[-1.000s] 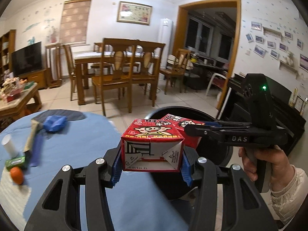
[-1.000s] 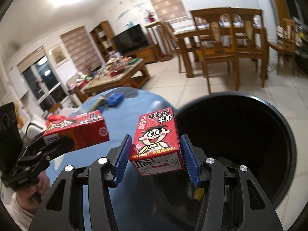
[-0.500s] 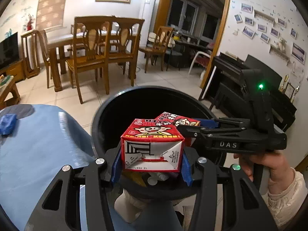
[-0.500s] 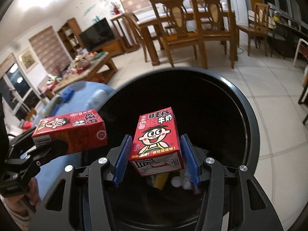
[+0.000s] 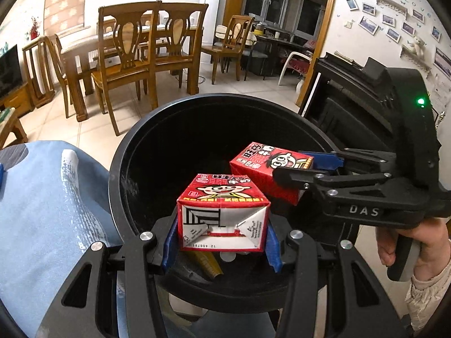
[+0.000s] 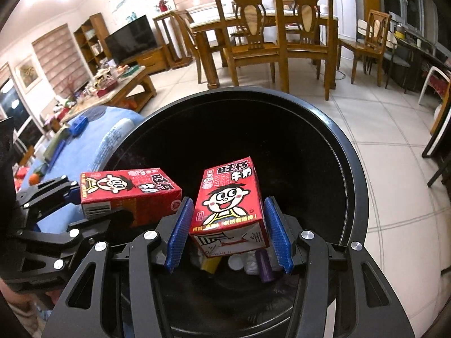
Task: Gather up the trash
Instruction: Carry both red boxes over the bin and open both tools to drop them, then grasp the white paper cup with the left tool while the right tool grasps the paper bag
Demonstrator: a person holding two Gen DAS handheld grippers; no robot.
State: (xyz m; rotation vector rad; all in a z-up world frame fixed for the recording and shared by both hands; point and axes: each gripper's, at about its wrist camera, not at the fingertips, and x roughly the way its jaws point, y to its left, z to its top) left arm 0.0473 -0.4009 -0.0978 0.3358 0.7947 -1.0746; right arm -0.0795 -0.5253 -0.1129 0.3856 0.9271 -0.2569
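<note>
Milk cartons, two of them, red with a cartoon face, hang over the open mouth of the black trash bin (image 5: 118,169). The left gripper (image 5: 222,246) has its blue pads clamped on the sides of the first carton (image 5: 222,211), whose folded white bottom faces the left wrist camera; this carton sits above the near rim of the bin. The right gripper (image 6: 229,235) has its jaws clamped on the second carton (image 6: 228,200), held above the bin's interior, with its printed face turned up toward the right wrist camera. In the left wrist view the second carton lies just beyond and to the right of the first one, apart from it, above the bin's dark inside. At the bottom of the bin lie a yellow piece (image 6: 210,264), a white cap (image 6: 235,263) and a purple tube (image 6: 265,266). A blue cloth-covered table (image 5: 42,211) stands just beside the bin on its left. Beyond the bin, wooden dining chairs (image 5: 126,56) stand on a tiled floor.
</note>
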